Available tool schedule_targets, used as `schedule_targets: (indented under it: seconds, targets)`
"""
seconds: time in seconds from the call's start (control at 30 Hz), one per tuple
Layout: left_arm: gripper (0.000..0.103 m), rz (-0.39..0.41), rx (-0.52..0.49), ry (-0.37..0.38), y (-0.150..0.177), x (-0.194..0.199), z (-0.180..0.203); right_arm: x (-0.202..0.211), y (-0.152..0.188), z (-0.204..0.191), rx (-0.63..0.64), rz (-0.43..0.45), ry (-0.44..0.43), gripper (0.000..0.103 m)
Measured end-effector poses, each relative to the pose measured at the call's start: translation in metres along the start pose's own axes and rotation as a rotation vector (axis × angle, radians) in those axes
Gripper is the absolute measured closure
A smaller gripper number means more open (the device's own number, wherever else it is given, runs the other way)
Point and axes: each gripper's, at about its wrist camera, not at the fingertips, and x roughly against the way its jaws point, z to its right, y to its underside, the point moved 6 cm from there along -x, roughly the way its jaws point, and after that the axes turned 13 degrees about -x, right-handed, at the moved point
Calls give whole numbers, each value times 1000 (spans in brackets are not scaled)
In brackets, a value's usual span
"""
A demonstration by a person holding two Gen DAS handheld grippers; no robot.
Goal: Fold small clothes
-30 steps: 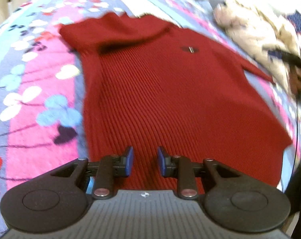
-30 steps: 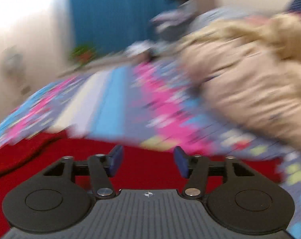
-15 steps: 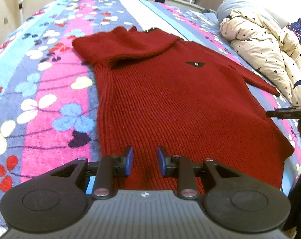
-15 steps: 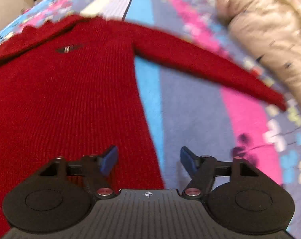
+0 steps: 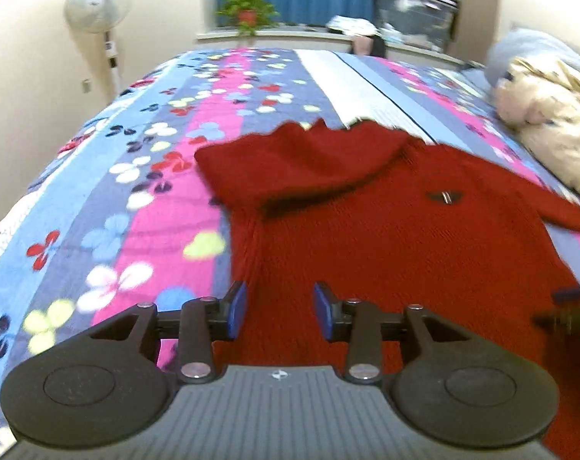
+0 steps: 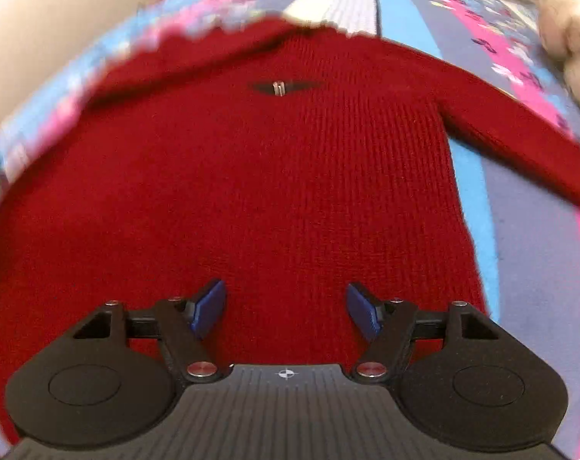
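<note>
Sweater [image 6: 282,176] flat on bed [image 5: 144,199] ahead of both spread, empty jaws, one sleeve folded in, other sleeve and body left.

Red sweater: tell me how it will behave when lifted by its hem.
The red sweater is ribbed knit lying limp on the bedspread, so it will probably droop and stretch. One sleeve is already folded over and may slide off.

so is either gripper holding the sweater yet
No. Left gripper and right gripper are both open above the sweater, with nothing between their fingers.
</note>
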Motion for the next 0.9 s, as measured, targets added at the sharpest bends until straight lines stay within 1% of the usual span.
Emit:
schedule_targets:
  seconds: [0.03,0.1,0.17,0.23,0.3,0.33,0.4,0.47,0.57,0.6,0.63,0.67,0.7,0.77,0.8,0.83,0.87,0.9]
  targets:
    - [59,5,10,-12,-13,-7,5,-1,-5,-2,19,4,13,26]
    - [50,16,19,-31,-40,-22,17,2,-19,-4,-15,20,18,28]
    - [46,27,10,-39,-70,-41,33,2,-33,-3,-15,49,32,31]
    - [35,29,-7,-47,-98,-65,51,4,-47,1,-24,88,53,31]
    - [14,14,-26,-64,-122,-95,69,2,-60,12,-66,101,43,31]
    - [12,-3,-34,-69,-133,-112,79,4,-62,14,-86,104,37,31]
    - [12,-35,-48,-64,-151,-146,98,1,-65,24,-107,101,37,31]
    - [12,-67,-84,-60,-166,-179,118,0,-65,29,-104,96,45,31]
    - [12,-110,-165,-67,-175,-220,145,-4,-66,35,-97,85,45,31]
    - [12,-144,-201,-50,-175,-234,153,-5,-63,38,-97,81,40,31]
    - [12,-175,-231,-48,-175,-247,156,-2,-57,40,-99,78,37,31]
    - [14,-184,-255,-58,-174,-255,156,-3,-57,40,-100,74,38,31]
    - [35,-163,-266,-58,-177,-257,153,-5,-57,41,-100,70,40,31]
    - [76,-157,-286,-18,-184,-259,141,-7,-56,39,-92,64,40,31]
    - [92,-139,-280,13,-187,-255,130,-9,-56,39,-85,63,39,31]
    - [92,-101,-284,-10,-194,-247,115,-10,-56,38,-78,61,41,31]
    - [92,-63,-300,-72,-198,-235,95,-11,-56,38,-72,60,44,31]
    - [92,-38,-279,-125,-200,-224,69,-12,-56,38,-68,59,48,31]
